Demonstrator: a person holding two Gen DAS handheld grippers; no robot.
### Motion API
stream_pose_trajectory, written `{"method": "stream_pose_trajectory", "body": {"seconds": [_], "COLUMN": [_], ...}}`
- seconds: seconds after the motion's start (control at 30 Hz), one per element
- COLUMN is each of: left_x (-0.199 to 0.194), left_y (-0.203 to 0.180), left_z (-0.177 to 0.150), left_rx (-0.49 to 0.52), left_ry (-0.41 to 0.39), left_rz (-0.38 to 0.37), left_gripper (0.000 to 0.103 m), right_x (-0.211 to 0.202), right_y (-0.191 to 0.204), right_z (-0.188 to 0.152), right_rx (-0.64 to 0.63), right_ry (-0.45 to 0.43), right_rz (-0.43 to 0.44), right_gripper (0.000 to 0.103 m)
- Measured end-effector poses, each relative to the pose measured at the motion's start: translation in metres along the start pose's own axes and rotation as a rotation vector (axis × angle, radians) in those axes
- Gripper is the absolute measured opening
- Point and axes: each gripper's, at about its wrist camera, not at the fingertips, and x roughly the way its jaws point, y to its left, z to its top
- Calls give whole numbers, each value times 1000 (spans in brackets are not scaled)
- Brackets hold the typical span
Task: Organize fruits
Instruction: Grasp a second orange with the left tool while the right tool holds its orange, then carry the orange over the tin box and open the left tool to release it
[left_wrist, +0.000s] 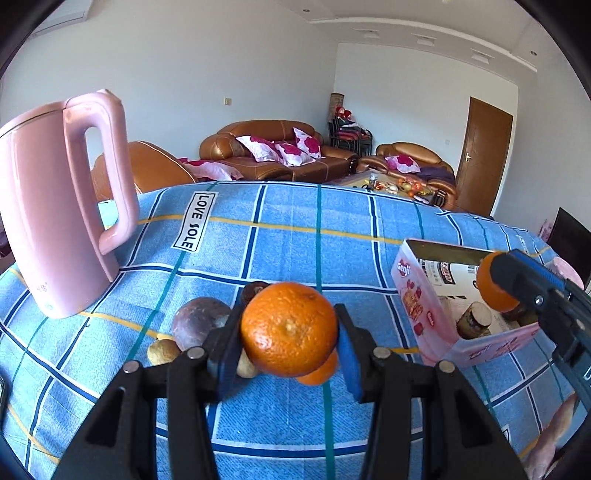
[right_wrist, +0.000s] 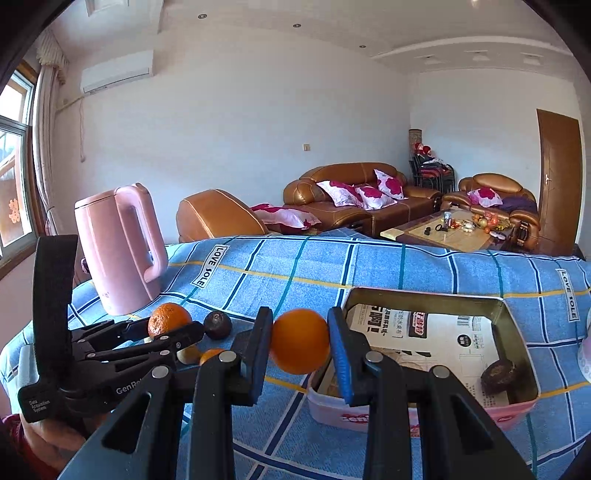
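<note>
Over the blue checked cloth (left_wrist: 280, 206), two tools at work, each clenched on fruit

Left tool (left_wrist: 290, 332): grasping an orange (left_wrist: 288, 328) by its sides between the blue pads, lifted clear of the small heap below. Left on the cloth under it: a second orange (left_wrist: 321, 373), a purple round fruit (left_wrist: 201, 321), a dark one (left_wrist: 255, 288) behind, and two small tan ones (left_wrist: 162, 350), possibly longans, hard to tell at this angle

Right tool (right_wrist: 299, 341): clamped on a smooth orange (right_wrist: 299, 341), held at the near left rim of the pink tin (right_wrist: 517, 406), not yet over its opening. Inside the tin: printed paper lining and one dark fruit (right_wrist: 498, 373) in the right corner

Risks from here:
- Round, waxy peel in narrow pads, so a slip or roll-out likely with any quick swing or tilt of either tool
- Release from height into the tin: bounce off the metal floor, or a bruise
- Right orange let go too early: strikes the rim and rolls off across the cloth
- Both tools heading for the same tin together: collision at the rim, one fruit knocked loose
- Pink kettle (left_wrist: 55, 206) standing at the far left, well apart from the tin, so little danger there unless the left tool swings wide
- Soft cloth over the bench: dropped fruit prone to wander toward the edge
</note>
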Motion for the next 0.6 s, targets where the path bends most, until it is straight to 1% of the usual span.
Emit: {"method": "stream_pose_trajectory", "body": {"seconds": [0.1, 0.23, 0.33, 0.6], "left_x": [1, 3, 5, 2], "left_y": [-10, -20, -29, -56], "left_z": [-1, -1, 0, 4], "left_rx": [9, 11, 24, 33], "left_ry": [2, 4, 4, -10], "left_rz": [21, 27, 34, 18], "left_gripper": [48, 48, 48, 48], "right_x": [-3, -8, -11, -18], "right_y": [-8, -19, -32, -64], "right_z": [1, 0, -1, 2], "right_rx": [9, -9, 1, 23], "right_ry": [-5, -10, -10, -24], "right_rz": [-3, -29, -47, -107], "right_gripper": [33, 33, 33, 33]}}
